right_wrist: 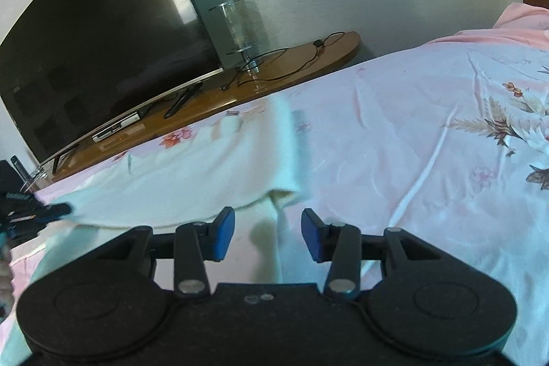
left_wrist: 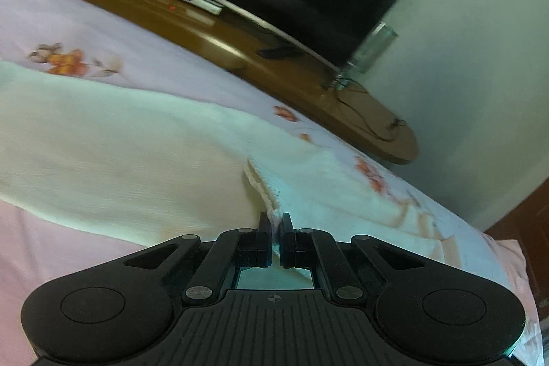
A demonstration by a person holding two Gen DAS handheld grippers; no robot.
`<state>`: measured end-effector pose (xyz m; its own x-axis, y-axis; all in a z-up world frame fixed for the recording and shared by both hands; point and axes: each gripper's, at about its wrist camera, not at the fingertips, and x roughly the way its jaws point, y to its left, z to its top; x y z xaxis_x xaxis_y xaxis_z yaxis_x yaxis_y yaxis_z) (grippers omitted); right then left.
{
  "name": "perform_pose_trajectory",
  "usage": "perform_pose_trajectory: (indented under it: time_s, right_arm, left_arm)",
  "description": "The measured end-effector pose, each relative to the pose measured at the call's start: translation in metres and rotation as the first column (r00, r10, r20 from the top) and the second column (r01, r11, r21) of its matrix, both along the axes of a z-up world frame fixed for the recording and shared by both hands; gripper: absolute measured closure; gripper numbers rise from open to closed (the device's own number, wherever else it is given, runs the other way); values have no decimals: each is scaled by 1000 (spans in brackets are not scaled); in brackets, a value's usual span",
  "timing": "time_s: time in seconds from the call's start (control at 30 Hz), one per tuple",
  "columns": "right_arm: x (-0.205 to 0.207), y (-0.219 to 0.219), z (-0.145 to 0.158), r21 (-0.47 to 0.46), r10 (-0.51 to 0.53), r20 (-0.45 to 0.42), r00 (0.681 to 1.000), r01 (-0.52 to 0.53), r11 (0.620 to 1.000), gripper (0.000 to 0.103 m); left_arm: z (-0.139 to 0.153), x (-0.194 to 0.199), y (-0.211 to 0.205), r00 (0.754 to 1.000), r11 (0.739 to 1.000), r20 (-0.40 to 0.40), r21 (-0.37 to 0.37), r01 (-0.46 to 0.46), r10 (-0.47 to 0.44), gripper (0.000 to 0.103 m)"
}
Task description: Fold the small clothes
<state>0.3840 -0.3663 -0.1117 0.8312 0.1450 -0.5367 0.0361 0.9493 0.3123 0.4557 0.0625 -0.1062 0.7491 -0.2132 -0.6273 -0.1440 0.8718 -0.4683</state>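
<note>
Left tongs (left_wrist: 275,222), lower centre of frame: closed on the knitted edge of the cream garment (left_wrist: 120,143), which lies across the floral bedsheet (left_wrist: 85,19). Right tongs (right_wrist: 268,223), lower centre: open, nothing between the blue pads (right_wrist: 224,234), the garment's corner just above them; TV (right_wrist: 103,33) upper left.

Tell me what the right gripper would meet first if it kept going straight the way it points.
Probably the near corner of the cream garment, lying just ahead of the open right gripper on the pink floral bedsheet. Depth is unclear; it might touch bare sheet first.
</note>
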Motion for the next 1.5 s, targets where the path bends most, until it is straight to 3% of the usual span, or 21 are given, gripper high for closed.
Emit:
perform_pose_trajectory:
  time_s: [0.17, 0.3, 0.47, 0.5, 0.53, 0.67, 0.77, 1.0, 1.17, 1.23, 1.27, 1.33, 1.4, 1.5]
  right_arm:
    - [14, 1, -4, -23, -7, -17, 1000, 6, 1000, 64]
    - [31, 15, -13, -139, 45, -94, 995, -57, 989, 71]
    - [39, 17, -13, -163, 37, -58, 998, -46, 986, 77]
    - [39, 15, -13, -151, 35, -50, 998, -42, 988, 82]
    - [39, 13, -12, -133, 42, -40, 998, -47, 990, 99]
    - [32, 13, -5, -150, 45, 12, 999, -43, 988, 99]
    - [39, 11, -19, -163, 28, -55, 998, -36, 986, 99]
    - [31, 8, -18, -152, 40, -27, 999, -44, 987, 99]
    - [33, 9, -21, -150, 41, -48, 998, -48, 988, 99]
    - [31, 6, -18, -139, 46, -49, 998, -52, 989, 91]
    - [28, 3, -15, -137, 42, -42, 998, -48, 989, 86]
    - [19, -4, -8, -109, 44, -13, 999, -45, 993, 85]
    - [14, -9, 0, -87, 51, 23, 998, -48, 995, 88]
    - [25, -1, 5, -97, 66, 35, 997, -62, 993, 89]
  left_arm:
    - [-8, -1, 10, 1000, 1000, -22, -10, -9, 9, 99]
    - [-7, 2, 7, 1000, 1000, -13, -9, -3, 3, 99]
    - [-8, 2, 11, 1000, 1000, -16, -10, -18, 18, 99]
    - [-9, 1, 12, 1000, 1000, -16, -12, -24, 24, 99]
    - [-9, -1, 12, 1000, 1000, -14, -11, -27, 27, 99]
    - [-13, -7, 7, 1000, 999, -15, 36, -23, 24, 99]
    - [-22, -10, 9, 999, 999, -18, 18, -35, 35, 99]
    - [-13, -10, 9, 1000, 999, 4, 44, -24, 24, 99]
    - [-12, -8, 9, 999, 996, -36, 87, 21, -18, 97]
    - [-4, -18, 24, 999, 996, -22, 78, -34, 36, 93]
    - [1, -25, 35, 996, 992, -12, 84, -90, 91, 85]
    - [10, -32, 48, 990, 986, 26, 85, -143, 141, 82]
    - [13, -26, 43, 995, 993, 31, 70, -99, 97, 82]
    - [9, -12, 6, 999, 990, 25, 139, 20, -24, 82]
